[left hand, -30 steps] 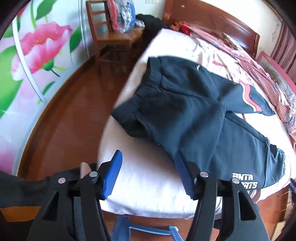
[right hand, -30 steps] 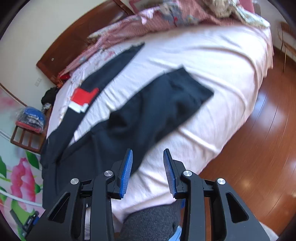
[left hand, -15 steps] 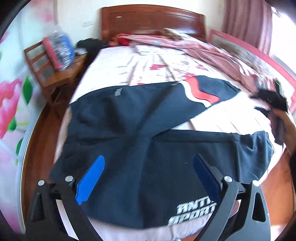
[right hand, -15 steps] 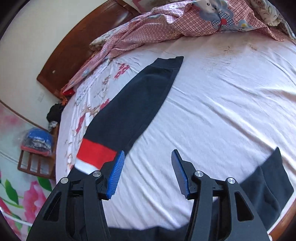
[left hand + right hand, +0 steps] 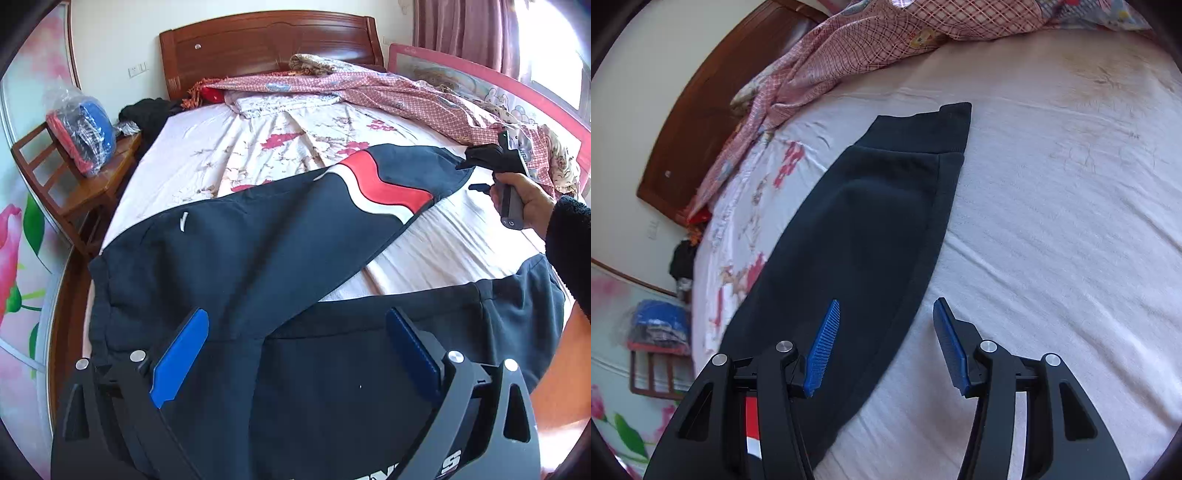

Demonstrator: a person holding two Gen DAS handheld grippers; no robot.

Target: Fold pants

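Observation:
Dark navy pants lie spread on the bed with the legs apart in a V. The far leg, with a red and white wavy band, runs to the right. The near leg runs along the bed's front edge. My left gripper hovers open wide above the crotch, nothing between its pads. A hand holds my right gripper over the far leg's end. In the right wrist view that gripper is open above the leg, whose cuff lies flat ahead.
A wooden chair bearing a bagged bundle stands left of the bed. A red checked quilt lies bunched along the headboard and the pink side rail. Black clothing lies at the bed's far left corner.
My left gripper swung from beside the bed to over the pants and its jaws widened. My right gripper crossed from the near leg to the far leg, jaws wider.

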